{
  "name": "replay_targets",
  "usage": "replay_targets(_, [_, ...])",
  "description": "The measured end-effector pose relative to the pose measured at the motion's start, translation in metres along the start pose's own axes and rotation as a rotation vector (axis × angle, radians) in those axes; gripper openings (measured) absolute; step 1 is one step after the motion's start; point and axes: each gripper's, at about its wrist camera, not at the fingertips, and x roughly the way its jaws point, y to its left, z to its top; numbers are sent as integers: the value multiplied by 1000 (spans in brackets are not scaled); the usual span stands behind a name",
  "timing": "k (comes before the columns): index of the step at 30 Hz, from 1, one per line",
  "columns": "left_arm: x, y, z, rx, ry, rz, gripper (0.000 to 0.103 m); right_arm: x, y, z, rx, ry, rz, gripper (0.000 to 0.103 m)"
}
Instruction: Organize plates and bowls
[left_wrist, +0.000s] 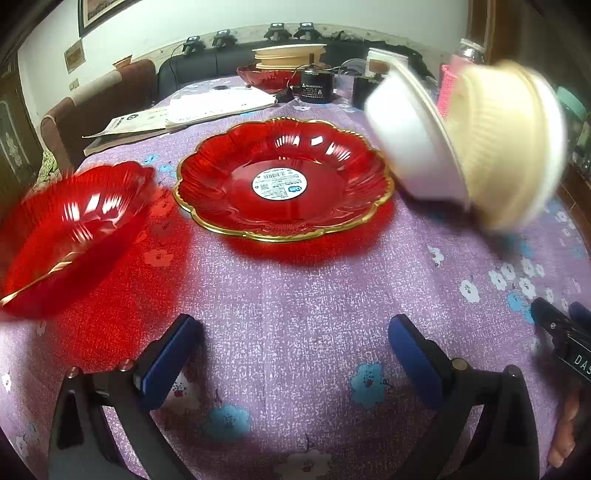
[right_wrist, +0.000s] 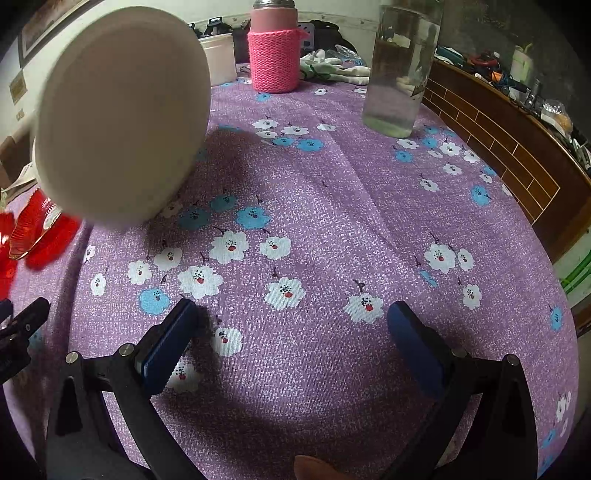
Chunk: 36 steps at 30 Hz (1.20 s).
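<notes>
A red gold-rimmed plate with a round sticker lies flat on the purple flowered tablecloth. A red scalloped bowl is tilted and blurred at the left. A cream ribbed bowl with a white bowl against it is tilted and blurred at the right; its underside shows in the right wrist view. My left gripper is open and empty in front of the plate. My right gripper is open and empty over the cloth; its tip shows in the left wrist view.
Papers, another red dish, stacked cream plates and a black can stand at the back. A pink knit-sleeved bottle and a tall glass stand far right. A wooden edge borders the table.
</notes>
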Motion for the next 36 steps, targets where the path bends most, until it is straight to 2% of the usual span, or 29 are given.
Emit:
replay_targets(9, [-7, 14, -10, -2, 0, -4, 102, 0, -1, 0, -1, 0, 0, 103])
replay_targets(36, [-8, 14, -10, -3, 0, -2, 102, 0, 0, -1, -5, 2, 5, 103])
